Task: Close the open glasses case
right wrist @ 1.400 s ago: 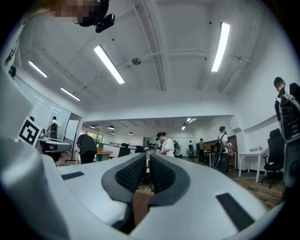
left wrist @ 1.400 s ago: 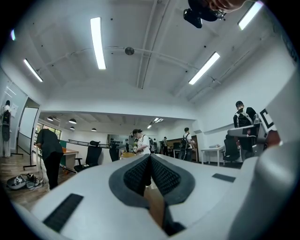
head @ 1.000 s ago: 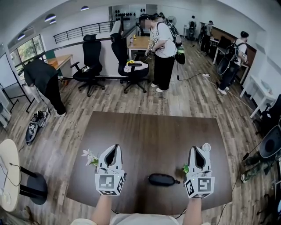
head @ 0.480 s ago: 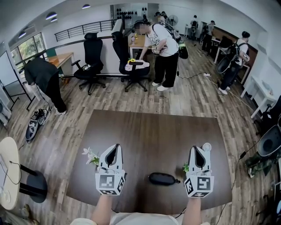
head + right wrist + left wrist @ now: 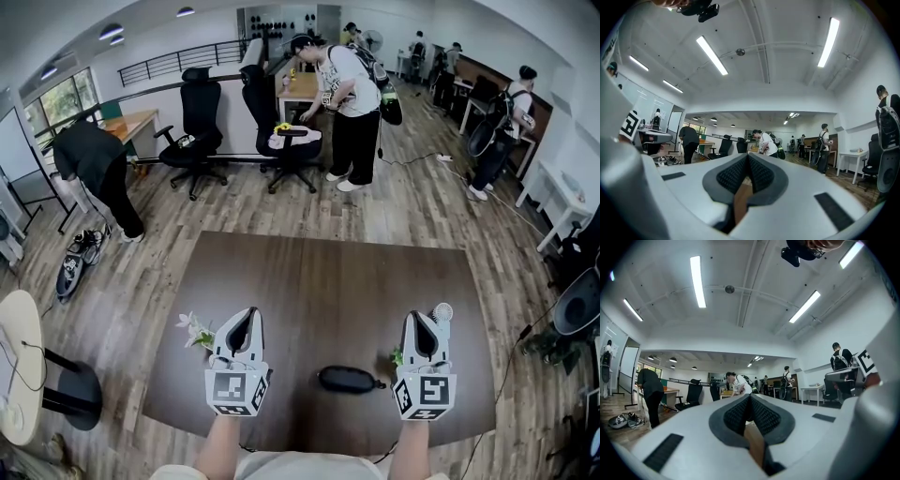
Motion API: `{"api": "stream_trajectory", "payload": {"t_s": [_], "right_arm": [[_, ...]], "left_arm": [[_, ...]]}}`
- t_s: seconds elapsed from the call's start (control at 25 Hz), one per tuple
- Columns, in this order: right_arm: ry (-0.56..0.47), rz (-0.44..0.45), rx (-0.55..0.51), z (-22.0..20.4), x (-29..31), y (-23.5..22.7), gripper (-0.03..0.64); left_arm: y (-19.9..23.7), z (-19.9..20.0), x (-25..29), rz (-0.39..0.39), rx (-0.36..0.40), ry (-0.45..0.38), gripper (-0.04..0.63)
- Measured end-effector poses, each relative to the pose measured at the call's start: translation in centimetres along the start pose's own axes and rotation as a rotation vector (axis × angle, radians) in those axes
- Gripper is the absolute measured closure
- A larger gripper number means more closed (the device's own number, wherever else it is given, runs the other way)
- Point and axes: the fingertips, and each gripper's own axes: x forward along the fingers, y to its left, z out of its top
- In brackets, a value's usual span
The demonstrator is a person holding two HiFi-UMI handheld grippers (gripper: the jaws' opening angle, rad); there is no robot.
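Glasses case point(image 5: 349, 380), dark and apparently closed, is pictured lying on the brown table point(image 5: 328, 281) near its front edge. It is flanked by the left hand-held gripper point(image 5: 246, 314) and the right hand-held gripper point(image 5: 419, 317), nearer the latter. Both are held level, clenched on nothing.

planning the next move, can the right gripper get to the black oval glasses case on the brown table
Probably yes: the black oval glasses case lies on the brown table close beside the right gripper, and nothing seems to block the gap. The gripper's jaws are shut.
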Motion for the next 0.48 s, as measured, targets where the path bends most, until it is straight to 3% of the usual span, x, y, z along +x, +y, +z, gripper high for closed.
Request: {"api": "stream_trajectory", "payload": {"t_s": [0.48], "right_arm": [[0.016, 0.007, 0.008, -0.53, 0.33, -0.34, 0.617]], "left_arm": [[-0.2, -0.15, 0.15, 0.011, -0.001, 0.01, 0.592]]}}
